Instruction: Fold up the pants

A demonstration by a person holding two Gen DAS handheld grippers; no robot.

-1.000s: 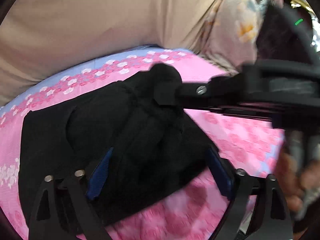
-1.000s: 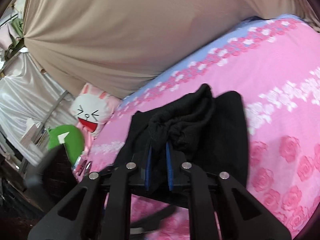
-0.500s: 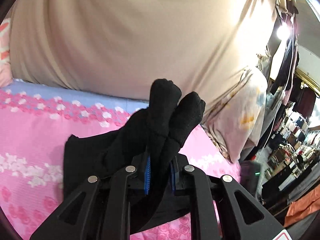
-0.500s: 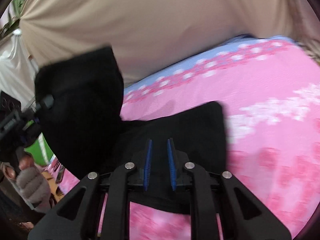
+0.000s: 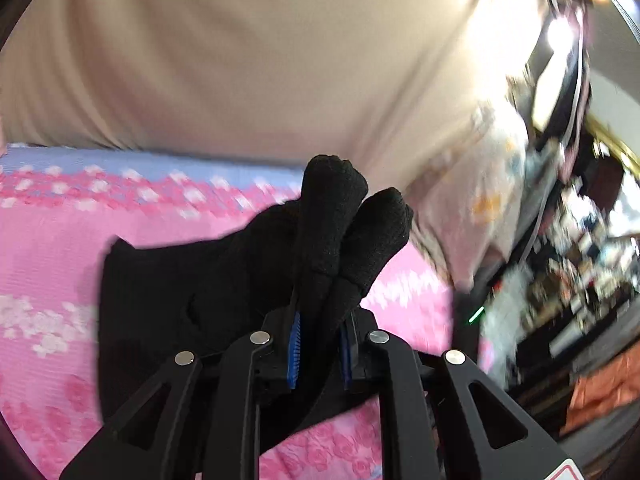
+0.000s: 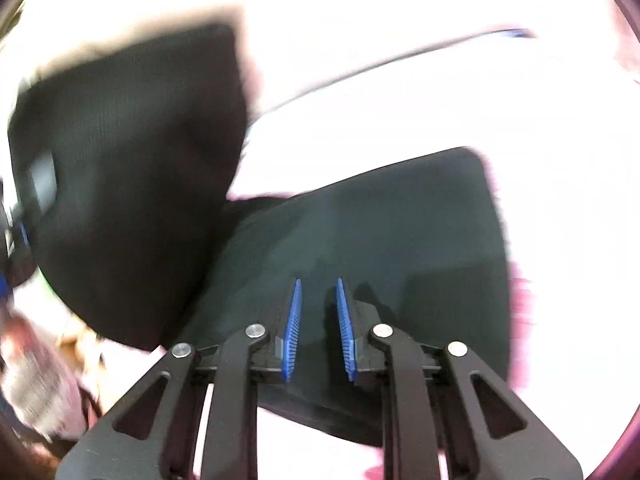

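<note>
Blue-padded fingers (image 5: 293,354) of the left gripper (image 5: 318,354) pinch a bunched fold of the black pants (image 5: 176,292), two rounded lumps of fabric standing up just beyond the tips. Those of the right gripper (image 6: 318,330) stand a narrow gap apart with no cloth between them, poised above the flat part of the pants (image 6: 380,224); whether they touch the fabric cannot be told. One pair of pants shows, spread on the pink floral bedspread (image 5: 44,248), its near edge cut off behind the gripper frames. In the right wrist view a raised flap of the garment fills the left side, blurred, and the bedding around is washed out to white. Far behind hangs a beige curtain (image 5: 240,60); one pale floral pillow (image 5: 484,200) lies at the bed's right end. Shelves at far right are smeared past reading.
</note>
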